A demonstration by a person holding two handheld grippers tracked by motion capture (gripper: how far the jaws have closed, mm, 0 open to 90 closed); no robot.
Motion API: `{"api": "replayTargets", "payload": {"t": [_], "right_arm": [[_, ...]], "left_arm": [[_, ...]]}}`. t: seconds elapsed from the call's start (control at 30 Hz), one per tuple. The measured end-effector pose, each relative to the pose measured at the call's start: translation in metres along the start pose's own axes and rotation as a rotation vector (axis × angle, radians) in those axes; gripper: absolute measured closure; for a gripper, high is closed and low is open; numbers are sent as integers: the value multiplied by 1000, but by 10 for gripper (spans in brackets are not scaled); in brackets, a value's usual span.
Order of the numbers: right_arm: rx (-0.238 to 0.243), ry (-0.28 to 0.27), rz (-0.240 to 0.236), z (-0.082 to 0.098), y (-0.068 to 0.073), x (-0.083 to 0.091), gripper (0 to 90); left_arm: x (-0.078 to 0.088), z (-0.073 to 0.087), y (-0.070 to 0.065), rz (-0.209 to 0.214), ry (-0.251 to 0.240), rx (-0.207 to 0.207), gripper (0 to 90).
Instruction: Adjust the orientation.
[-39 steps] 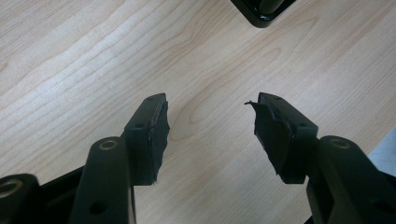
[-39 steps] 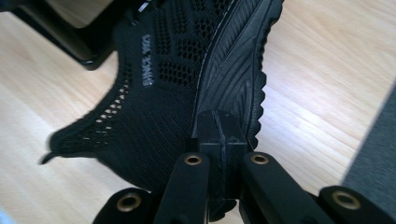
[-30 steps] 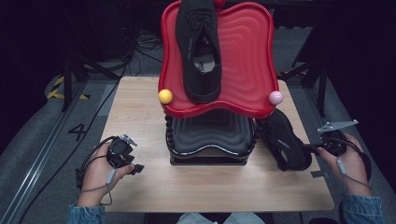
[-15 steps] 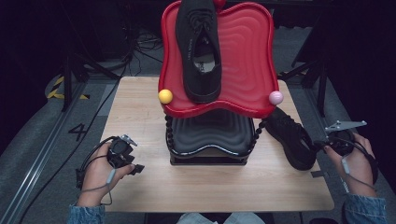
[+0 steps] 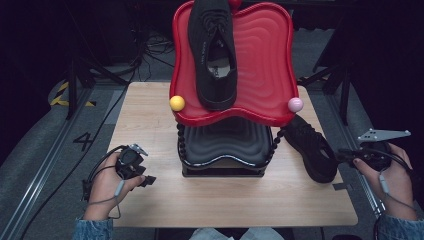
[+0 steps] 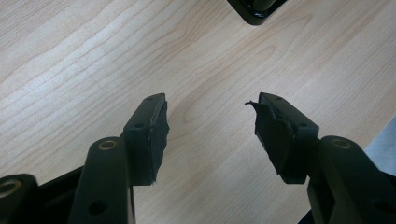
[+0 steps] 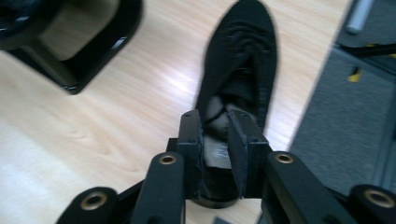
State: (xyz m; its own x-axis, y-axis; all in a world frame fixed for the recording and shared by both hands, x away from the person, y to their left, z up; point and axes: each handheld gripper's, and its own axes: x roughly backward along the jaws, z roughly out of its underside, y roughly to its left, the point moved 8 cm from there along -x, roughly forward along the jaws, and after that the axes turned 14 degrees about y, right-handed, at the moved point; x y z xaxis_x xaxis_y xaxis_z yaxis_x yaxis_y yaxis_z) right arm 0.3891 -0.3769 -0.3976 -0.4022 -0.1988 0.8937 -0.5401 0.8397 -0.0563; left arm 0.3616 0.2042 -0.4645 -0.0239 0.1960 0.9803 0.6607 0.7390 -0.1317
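While the right tongs are letting go, step: by my reading, the loose shoe is being set down beside the rack, not being picked up.
Loose shoe: lying flat on the table, just right of the rack's black lower tier, toe pointing toward the rack, heel toward the person.
Right gripper: its jaws have just been opening. A narrow gap is showing, the shoe's heel opening is sitting between the pads, and the pads are apparently not pressing on it. Hovering right of the rack, at the shoe's heel end.
Left gripper: idling left of the rack over bare wood, jaws standing wide, holding nothing.
Other shoe: resting lengthwise on the rack's red top tray, left of its middle.
Risk 1: the gap is so narrow that a pad may be catching the heel collar. Pulling away now could drag the shoe outward from the rack, toward the table's right edge.
Risk 2: the shoe is lying close to the rack's right post. A nudge toward the rack could knock it and shake the upper shoe.
Risk 3: the right gripper view is blurring, so I am not certain of contact at the heel.
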Motion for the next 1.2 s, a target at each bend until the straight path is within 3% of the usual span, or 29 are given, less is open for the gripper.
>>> {"api": "replayTargets", "payload": {"t": [0.17,0.33,0.47,0.63,0.8,0.97,1.0,1.03,1.2], "right_arm": [[30,25,-28,-3,8,-12,715],[51,116,-5,0,4,-38,736],[59,161,4,2,2,-49,774],[78,192,-28,2,5,-65,844],[98,178,-45,0,9,-64,878],[204,182,-96,-7,38,-65,878],[204,182,-96,-7,38,-65,878],[238,197,-111,-5,49,-63,877],[280,229,-144,2,69,-54,875]], "left_arm": [[-2,0,-1,9,4,2,447],[-2,1,-1,11,6,2,446],[-2,1,0,7,6,5,445],[-2,3,-1,14,11,11,445],[-3,3,0,14,8,9,445],[-3,0,-1,19,8,4,446],[-3,-2,0,16,7,-2,446],[-4,-5,0,18,7,-10,445],[-5,-14,-1,16,9,-35,446]]}}
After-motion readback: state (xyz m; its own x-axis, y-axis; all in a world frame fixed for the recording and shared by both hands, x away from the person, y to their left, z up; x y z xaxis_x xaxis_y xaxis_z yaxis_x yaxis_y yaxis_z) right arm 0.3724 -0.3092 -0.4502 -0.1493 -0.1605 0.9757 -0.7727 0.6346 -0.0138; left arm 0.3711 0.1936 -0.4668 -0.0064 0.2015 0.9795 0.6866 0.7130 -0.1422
